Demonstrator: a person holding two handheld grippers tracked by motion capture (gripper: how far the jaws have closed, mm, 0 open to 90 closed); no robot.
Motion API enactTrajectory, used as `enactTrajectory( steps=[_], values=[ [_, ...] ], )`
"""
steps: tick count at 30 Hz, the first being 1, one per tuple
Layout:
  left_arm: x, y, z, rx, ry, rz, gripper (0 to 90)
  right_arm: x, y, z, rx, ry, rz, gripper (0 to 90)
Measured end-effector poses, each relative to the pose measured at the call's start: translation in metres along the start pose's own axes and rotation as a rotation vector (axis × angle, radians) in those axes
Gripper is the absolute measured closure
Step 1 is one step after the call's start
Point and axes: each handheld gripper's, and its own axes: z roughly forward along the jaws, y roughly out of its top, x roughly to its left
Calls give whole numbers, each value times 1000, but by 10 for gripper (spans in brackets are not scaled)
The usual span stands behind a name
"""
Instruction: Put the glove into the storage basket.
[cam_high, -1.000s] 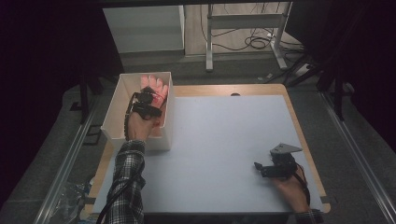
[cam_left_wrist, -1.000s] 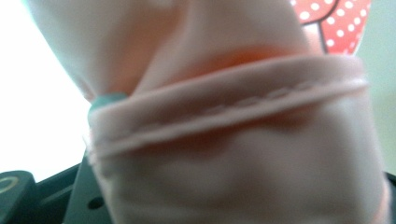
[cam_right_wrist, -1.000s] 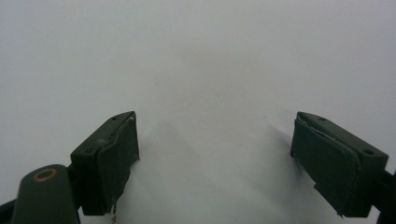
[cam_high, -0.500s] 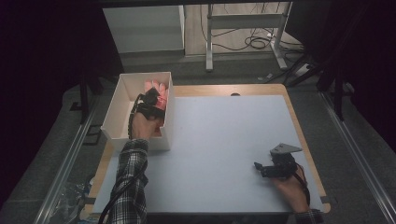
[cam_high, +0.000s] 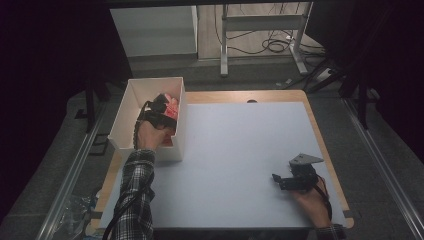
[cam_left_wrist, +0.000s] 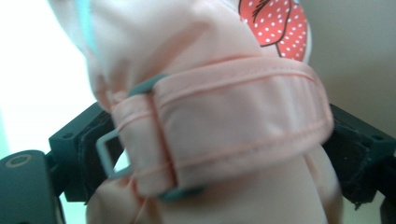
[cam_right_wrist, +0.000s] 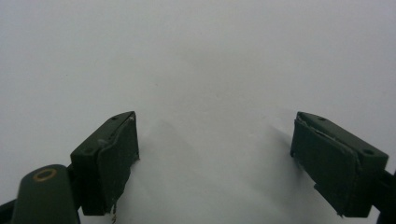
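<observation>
White table top (cam_high: 240, 150) (wood-edged) on grey carpet (cam_high: 380, 145).

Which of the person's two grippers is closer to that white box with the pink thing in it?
Left. The left gripper reaches into the white box, jaws just opened around the pink item. The right gripper rests far off on the table's near right.

High view above the table (cam_high: 235, 150) looking down, gripper views close, facing along their fingers
</observation>
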Motion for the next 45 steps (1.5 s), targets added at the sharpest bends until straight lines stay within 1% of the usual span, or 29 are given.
enactTrajectory(
  steps=[2,4,5,6,7,8,10,12,13,18,21,22,23,24,25,30,34,39,41,43,44,45],
  values=[
    [0,0,-4,-5,-1,3,92,0,0,0,0,0,0,155],
    [1,-1,-10,-24,-7,2,81,0,0,0,0,0,0,155],
    [1,-1,-10,-24,-7,2,78,0,0,0,0,0,0,155],
    [1,-2,-13,-32,-5,5,78,0,0,0,0,0,0,155],
    [1,-3,-18,-50,-6,10,75,0,0,0,0,-1,0,155],
    [1,-3,-18,-50,-6,10,74,0,0,0,0,-1,0,155],
    [2,-3,-23,-65,-6,16,70,0,0,0,0,-1,0,155],
    [2,-4,-27,-81,-2,22,66,0,0,0,0,-1,0,155],
    [3,-5,-31,-97,0,28,64,0,0,0,0,0,0,155],
    [4,-7,-37,-123,2,34,59,0,0,0,1,-1,0,155],
    [5,-10,-43,-150,2,39,50,0,0,0,1,-1,0,155],
    [5,-10,-43,-150,2,39,44,0,0,0,1,-1,0,155],
    [6,-10,-45,-158,8,42,36,0,0,0,0,-1,1,155],
    [6,-11,-47,-163,8,38,36,0,0,0,0,-1,1,155],
    [7,-12,-51,-186,6,39,28,0,0,0,1,-2,0,155],
    [9,-16,-59,-216,-4,40,22,0,0,0,1,-2,-1,155],
    [10,-23,-68,-246,-20,42,21,0,0,0,0,-2,0,154],
    [11,-29,-75,-261,-33,36,18,0,0,0,0,-3,0,155],
    [11,-34,-79,-271,-46,34,19,0,0,0,0,-3,0,155],
    [10,-40,-83,-283,-48,42,14,0,0,0,0,-3,0,154],
    [10,-40,-83,-283,-48,42,14,0,0,0,0,-3,0,154],
    [10,-45,-86,-299,-56,49,13,0,0,0,0,-3,0,154]
  ],
)
